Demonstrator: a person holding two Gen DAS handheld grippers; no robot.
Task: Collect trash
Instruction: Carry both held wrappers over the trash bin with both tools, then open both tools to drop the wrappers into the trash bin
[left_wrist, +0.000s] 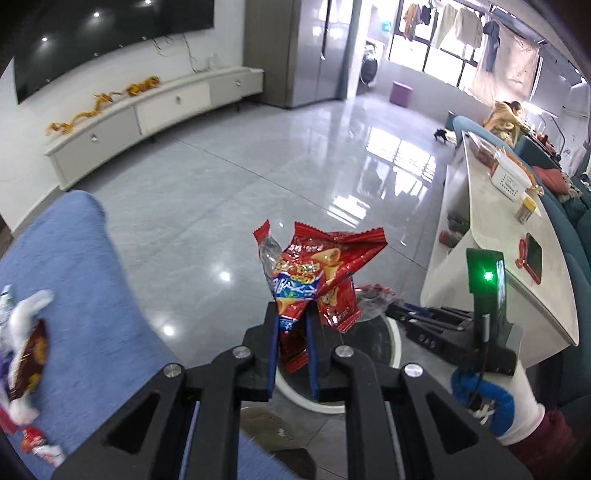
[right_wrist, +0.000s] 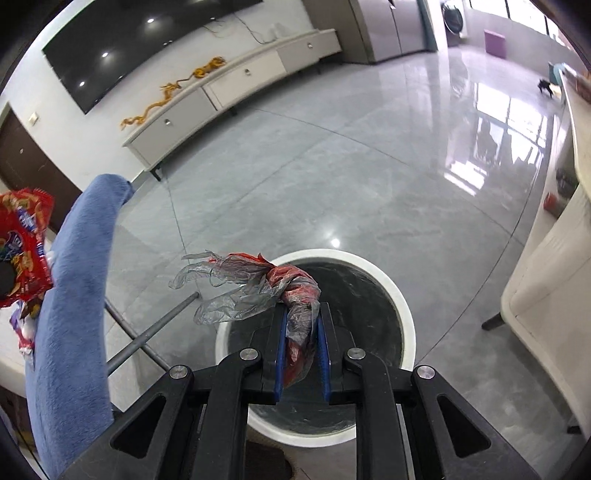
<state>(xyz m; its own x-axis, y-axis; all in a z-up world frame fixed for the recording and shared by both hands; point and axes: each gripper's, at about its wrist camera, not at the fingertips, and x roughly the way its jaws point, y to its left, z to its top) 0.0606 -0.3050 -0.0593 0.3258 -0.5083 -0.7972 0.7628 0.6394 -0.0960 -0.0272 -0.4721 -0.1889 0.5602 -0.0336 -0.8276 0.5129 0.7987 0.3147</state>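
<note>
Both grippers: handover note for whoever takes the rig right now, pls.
Left gripper: shut on the red snack wrapper, held up in the air short of the bin.
Right gripper: shut on a crumpled clear plastic glove bundled with red wrapper, directly above the white-rimmed bin.
Done: both pieces picked up; neither dropped yet.
Left: release right load into bin, then bring left over and release. More wrappers lie on the blue cloth.
</note>
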